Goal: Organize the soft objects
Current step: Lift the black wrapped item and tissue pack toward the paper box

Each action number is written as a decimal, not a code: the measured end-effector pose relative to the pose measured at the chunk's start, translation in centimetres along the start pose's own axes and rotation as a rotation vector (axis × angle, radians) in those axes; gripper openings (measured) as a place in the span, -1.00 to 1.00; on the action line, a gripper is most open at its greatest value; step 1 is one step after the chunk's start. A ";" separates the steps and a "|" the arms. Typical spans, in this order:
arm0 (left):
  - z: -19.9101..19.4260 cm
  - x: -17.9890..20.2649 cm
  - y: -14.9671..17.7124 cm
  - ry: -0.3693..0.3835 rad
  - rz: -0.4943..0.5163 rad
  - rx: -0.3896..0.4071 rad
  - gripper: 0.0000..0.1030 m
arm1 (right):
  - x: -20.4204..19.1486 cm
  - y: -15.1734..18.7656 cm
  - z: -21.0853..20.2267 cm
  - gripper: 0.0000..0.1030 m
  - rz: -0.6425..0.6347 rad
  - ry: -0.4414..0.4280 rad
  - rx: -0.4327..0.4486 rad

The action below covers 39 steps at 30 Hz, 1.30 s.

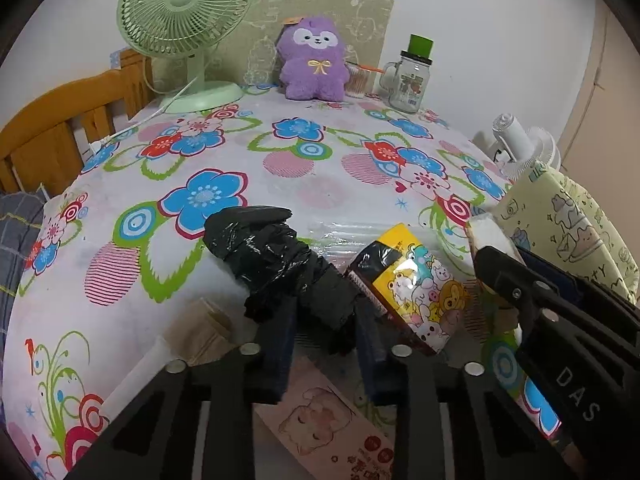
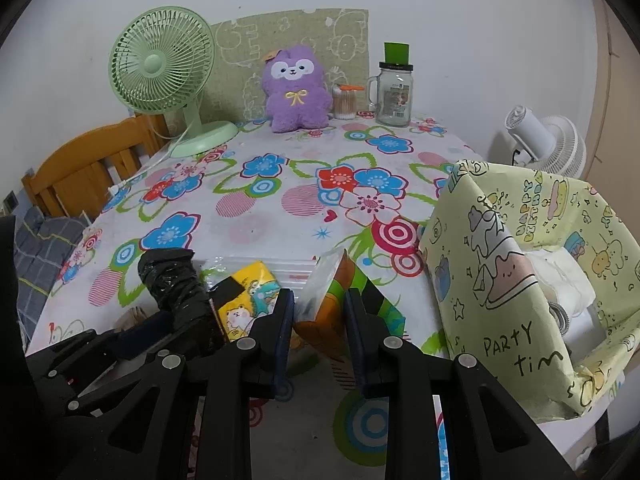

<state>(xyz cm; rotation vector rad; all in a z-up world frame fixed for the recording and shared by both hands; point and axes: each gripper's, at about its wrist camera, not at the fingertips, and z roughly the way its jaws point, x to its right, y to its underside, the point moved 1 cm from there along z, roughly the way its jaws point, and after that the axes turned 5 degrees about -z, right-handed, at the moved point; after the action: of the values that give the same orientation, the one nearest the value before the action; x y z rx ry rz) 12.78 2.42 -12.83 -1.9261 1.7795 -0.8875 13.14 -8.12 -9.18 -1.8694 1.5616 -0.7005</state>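
Both claws work at the near edge of the flowered tabletop (image 2: 280,216); the left claw (image 1: 324,336) is pinched on a roll of black plastic bags (image 1: 276,264), its jaws pressing the roll's near end while the far end sticks out over the cloth; the right claw (image 2: 320,332) is pinched on an orange tissue pack (image 2: 328,304), the pack standing on edge between its jaws. A yellow tissue pack (image 1: 416,292) lies between the two claws, touching neither; a pink packet (image 1: 332,428) lies flat under the left claw. The yellow-green cartoon box (image 2: 516,276) stands open just right of the right claw, with white soft things already inside.

The step in hand looks like gathering the soft packs into that box; the orange pack seems due to go in first. That calls for lifting it clear of the box's near wall, then swinging right and letting go over the opening; the roll hangs loosely and may sag or unroll when carried.
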 end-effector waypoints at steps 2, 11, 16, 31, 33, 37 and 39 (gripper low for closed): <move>-0.2 0.1 0.0 -0.001 0.003 0.006 -0.55 | -0.1 0.0 0.0 -0.44 -0.002 0.001 -0.001; -2.0 0.5 -0.1 -0.001 0.012 0.045 -0.57 | -0.3 0.1 -1.0 -0.46 0.000 -0.018 0.012; -3.2 0.7 0.0 -0.008 0.017 0.069 -0.57 | -0.4 0.1 -2.1 -0.47 0.002 -0.026 0.031; -7.0 1.9 0.1 -0.019 0.044 0.131 -0.57 | -0.3 -0.2 -6.3 -0.48 0.002 -0.042 0.103; -7.8 2.2 0.0 -0.018 0.048 0.143 -0.57 | -0.2 -0.4 -6.9 -0.48 0.003 -0.044 0.113; -8.9 2.6 -0.3 -0.017 0.055 0.159 -0.57 | 0.0 -0.9 -8.1 -0.48 0.003 -0.047 0.129; -9.4 2.9 -0.5 -0.015 0.059 0.168 -0.57 | 0.2 -1.2 -8.6 -0.48 0.003 -0.047 0.137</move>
<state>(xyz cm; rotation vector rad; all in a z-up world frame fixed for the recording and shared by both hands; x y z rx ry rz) 6.90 0.98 -5.02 -1.7615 1.6876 -0.9665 7.72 -9.10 -2.44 -1.7702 1.4490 -0.7378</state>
